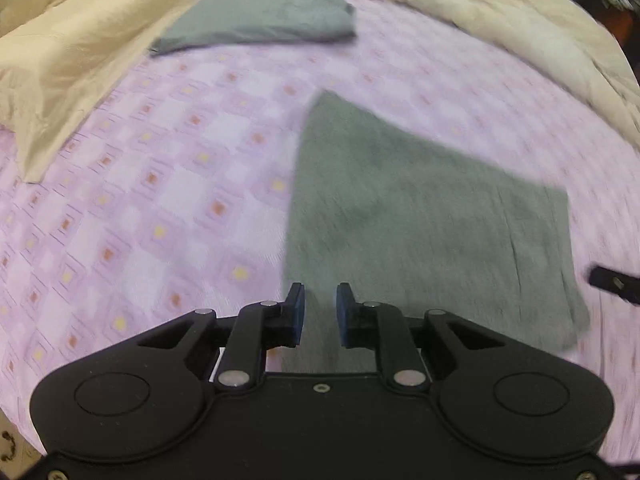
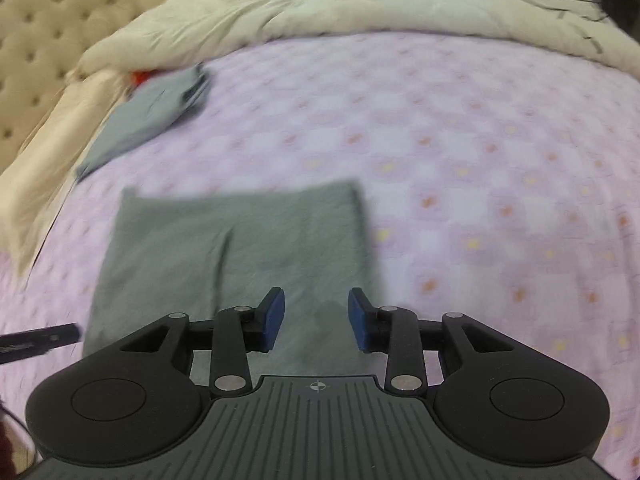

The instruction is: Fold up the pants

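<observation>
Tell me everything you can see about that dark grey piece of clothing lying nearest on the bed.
The grey pants look like soft knit cloth, already folded into a flat, roughly rectangular bundle. A crease runs down the middle in the right wrist view. They lie on the pink patterned bedsheet, apart from a smaller folded grey garment farther away. Nothing grips them; both sets of fingers hover open above their near edge.

A pink patterned bedspread (image 1: 168, 184), a cream duvet (image 2: 320, 8) bunched along its far edge, and a tufted headboard (image 2: 44, 40).
</observation>
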